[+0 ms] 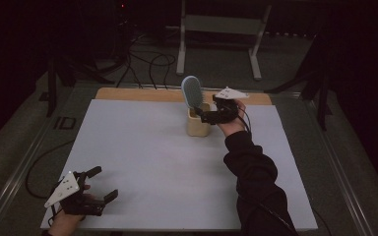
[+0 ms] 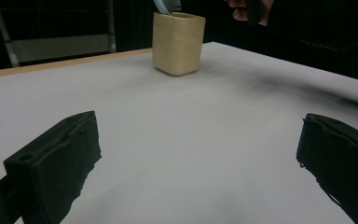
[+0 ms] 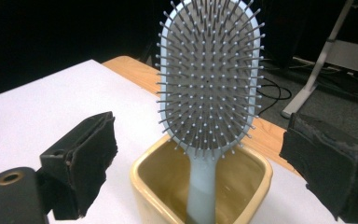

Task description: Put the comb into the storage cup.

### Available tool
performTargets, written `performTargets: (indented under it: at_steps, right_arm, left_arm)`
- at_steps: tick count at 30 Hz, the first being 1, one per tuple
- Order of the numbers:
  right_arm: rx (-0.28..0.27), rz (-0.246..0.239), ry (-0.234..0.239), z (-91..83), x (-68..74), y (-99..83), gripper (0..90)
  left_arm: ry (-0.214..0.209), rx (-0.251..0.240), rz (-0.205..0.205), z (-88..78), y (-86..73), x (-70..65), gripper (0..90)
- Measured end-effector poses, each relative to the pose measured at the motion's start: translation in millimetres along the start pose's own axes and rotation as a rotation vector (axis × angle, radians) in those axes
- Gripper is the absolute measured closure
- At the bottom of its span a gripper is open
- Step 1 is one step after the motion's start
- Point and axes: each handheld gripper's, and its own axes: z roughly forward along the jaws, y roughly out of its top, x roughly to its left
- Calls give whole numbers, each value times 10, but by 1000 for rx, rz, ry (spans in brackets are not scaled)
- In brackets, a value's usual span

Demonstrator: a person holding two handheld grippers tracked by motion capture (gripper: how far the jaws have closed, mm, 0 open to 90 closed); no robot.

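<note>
While the hairbrush (image 3: pixel 209 77) stands handle-down in the cream cup (image 1: pixel 198 123), its pale blue paddle head rises well above the rim, bristles facing the right gripper's camera. That cup sits on the white sheet (image 1: pixel 167 162) covering the table, toward the far edge and a little right of the middle, short of the bare wooden strip (image 1: pixel 138 94) along that edge. The right gripper (image 1: pixel 200 114) hovers at the cup's right side, its 2 jaws spread wide on either side of the cup and brush, gripping nothing; in the right gripper view both black pads stand clear of the brush. Near the sheet's near left corner, well apart from the cup, the left gripper (image 1: pixel 101 183) hangs just above the surface with its jaws wide apart and nothing between them.
</note>
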Motion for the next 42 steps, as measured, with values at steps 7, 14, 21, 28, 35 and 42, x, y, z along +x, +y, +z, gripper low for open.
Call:
performTargets:
  at_steps: [7,14,21,28,35,42]
  right_arm:
    - [8,4,2,-93,47,27,95]
    - [11,14,17,-192,75,2,95]
    - [8,17,30,-353,87,-43,95]
    - [17,22,50,-513,85,-138,94]
    - [30,34,60,-643,92,-301,95]
    - [20,50,69,-803,147,-472,94]
  left_arm:
    - [4,-2,-4,-5,-1,-3,0]
    - [5,1,-4,3,-1,-1,0]
    - [6,-1,-6,0,0,-2,0]
    - [7,0,-5,-2,0,-2,0]
    - [9,-1,-6,-4,0,-2,0]
    - [9,1,-3,-4,1,-4,0]
